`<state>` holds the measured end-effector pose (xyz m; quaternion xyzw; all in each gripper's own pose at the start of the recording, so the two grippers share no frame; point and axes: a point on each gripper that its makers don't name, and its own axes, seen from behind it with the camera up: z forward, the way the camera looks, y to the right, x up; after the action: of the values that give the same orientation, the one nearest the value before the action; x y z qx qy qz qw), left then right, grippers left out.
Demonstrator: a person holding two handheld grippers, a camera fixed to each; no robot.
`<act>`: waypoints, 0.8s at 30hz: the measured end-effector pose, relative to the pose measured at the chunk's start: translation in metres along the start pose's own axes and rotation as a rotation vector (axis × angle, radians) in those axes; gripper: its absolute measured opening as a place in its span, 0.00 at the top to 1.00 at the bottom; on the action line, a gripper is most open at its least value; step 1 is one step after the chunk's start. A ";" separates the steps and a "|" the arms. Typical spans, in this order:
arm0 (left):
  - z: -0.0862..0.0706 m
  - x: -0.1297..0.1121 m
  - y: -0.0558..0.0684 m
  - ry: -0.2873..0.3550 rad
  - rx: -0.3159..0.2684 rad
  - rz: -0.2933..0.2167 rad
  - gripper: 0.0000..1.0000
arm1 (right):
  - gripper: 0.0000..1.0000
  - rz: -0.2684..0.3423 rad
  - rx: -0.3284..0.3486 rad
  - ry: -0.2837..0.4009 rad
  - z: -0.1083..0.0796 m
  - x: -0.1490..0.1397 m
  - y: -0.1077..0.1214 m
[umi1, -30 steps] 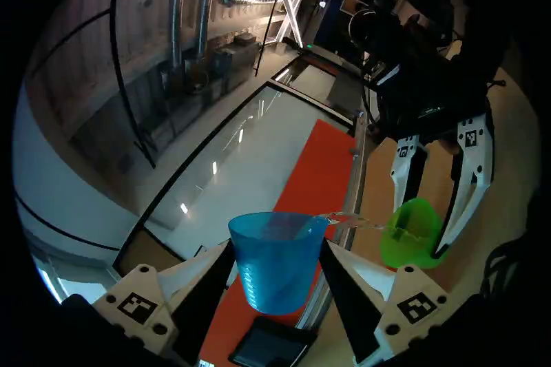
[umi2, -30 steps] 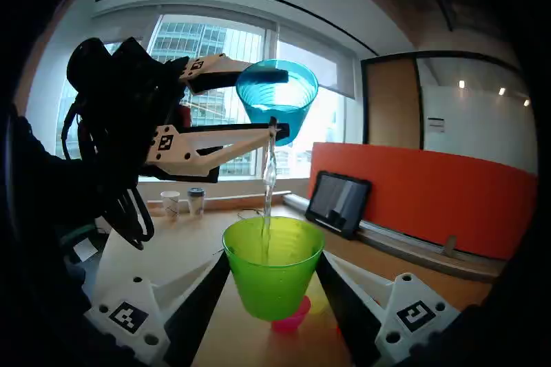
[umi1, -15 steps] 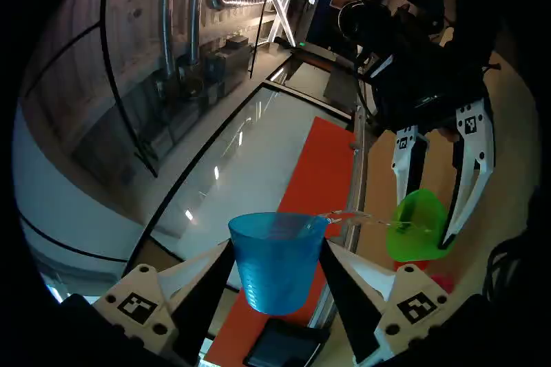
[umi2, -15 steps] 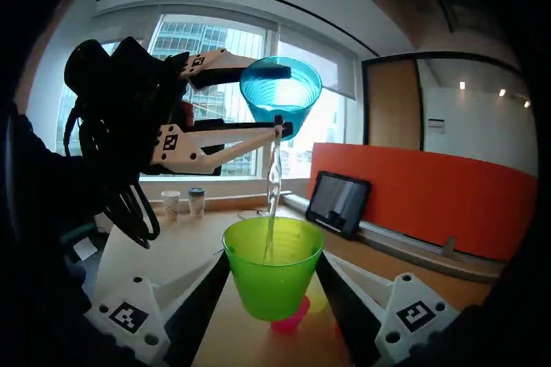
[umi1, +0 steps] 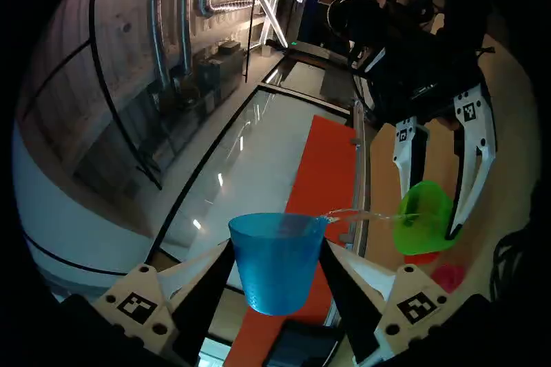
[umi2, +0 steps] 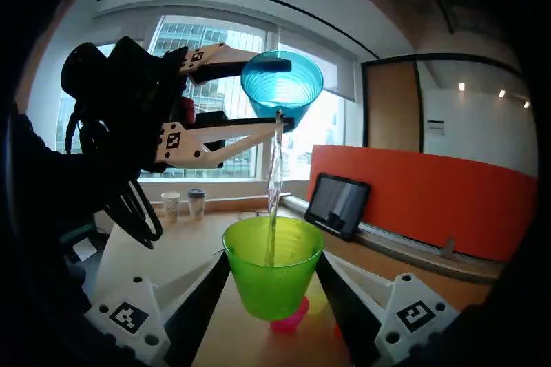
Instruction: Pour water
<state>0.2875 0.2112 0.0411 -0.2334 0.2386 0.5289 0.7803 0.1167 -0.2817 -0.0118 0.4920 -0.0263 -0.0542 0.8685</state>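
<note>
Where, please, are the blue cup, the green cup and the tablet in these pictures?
blue cup (umi1: 277, 267): left gripper view, on its outer wall.
green cup (umi2: 273, 286): right gripper view, on its outer wall.
tablet (umi2: 337, 203): right gripper view, on its dark screen.

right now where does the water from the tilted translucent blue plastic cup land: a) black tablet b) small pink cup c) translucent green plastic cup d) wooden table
c, the water stream falls from the blue cup's rim straight into the green cup's open mouth
</note>
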 end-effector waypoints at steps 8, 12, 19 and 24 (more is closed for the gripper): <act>0.002 0.006 -0.002 0.007 0.008 0.053 0.16 | 0.12 0.001 -0.002 0.005 0.000 0.002 0.000; 0.003 0.008 -0.005 0.010 0.015 0.080 0.16 | 0.12 -0.001 -0.004 0.008 0.001 0.003 0.000; 0.004 0.012 -0.009 0.013 0.025 0.123 0.16 | 0.12 -0.003 -0.006 0.011 0.001 0.004 -0.001; 0.004 0.016 -0.012 0.017 0.030 0.154 0.16 | 0.12 -0.004 -0.008 0.013 0.001 0.004 -0.001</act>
<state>0.3041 0.2206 0.0356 -0.2070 0.2704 0.5818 0.7386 0.1209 -0.2831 -0.0122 0.4892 -0.0197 -0.0529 0.8704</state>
